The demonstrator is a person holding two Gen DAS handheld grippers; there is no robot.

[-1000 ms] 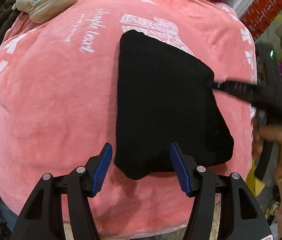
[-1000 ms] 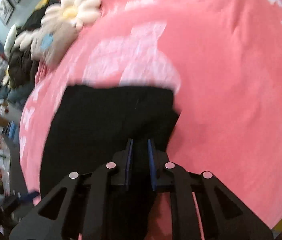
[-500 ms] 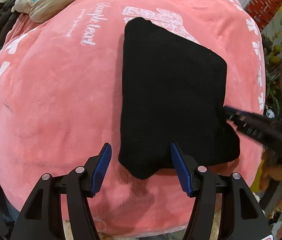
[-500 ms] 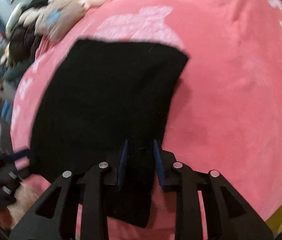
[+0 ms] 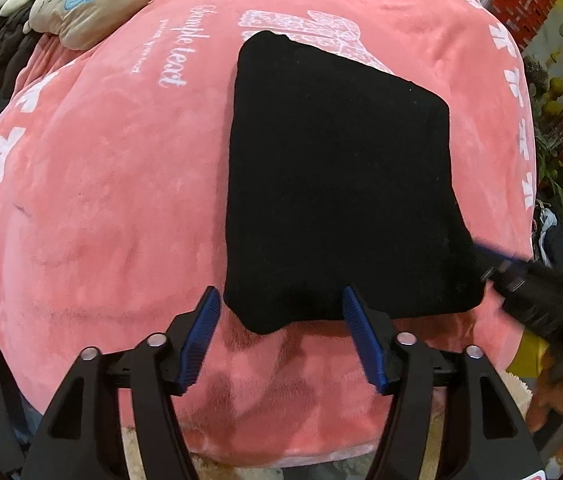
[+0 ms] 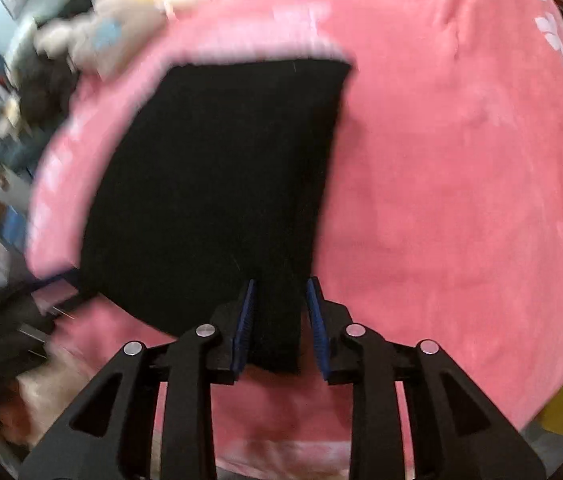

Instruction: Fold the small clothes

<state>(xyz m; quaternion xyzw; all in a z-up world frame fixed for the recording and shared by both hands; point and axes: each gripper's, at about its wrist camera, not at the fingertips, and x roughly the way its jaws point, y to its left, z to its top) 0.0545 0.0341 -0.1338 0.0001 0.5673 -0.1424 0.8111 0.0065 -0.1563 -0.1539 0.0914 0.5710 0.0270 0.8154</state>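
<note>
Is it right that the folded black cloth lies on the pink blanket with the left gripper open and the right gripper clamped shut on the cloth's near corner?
Not quite. The right wrist view shows the right gripper open, jaws apart astride the near corner of the folded black cloth. The rest holds: the cloth lies on the pink plush blanket, left gripper open.

Right wrist view motion-blurred: plush toys (image 6: 129, 32) ahead-left of right gripper (image 6: 279, 312) smeared. Black garment (image 6: 221, 184) near corner hidden between its pads; contact indeterminate.
</note>
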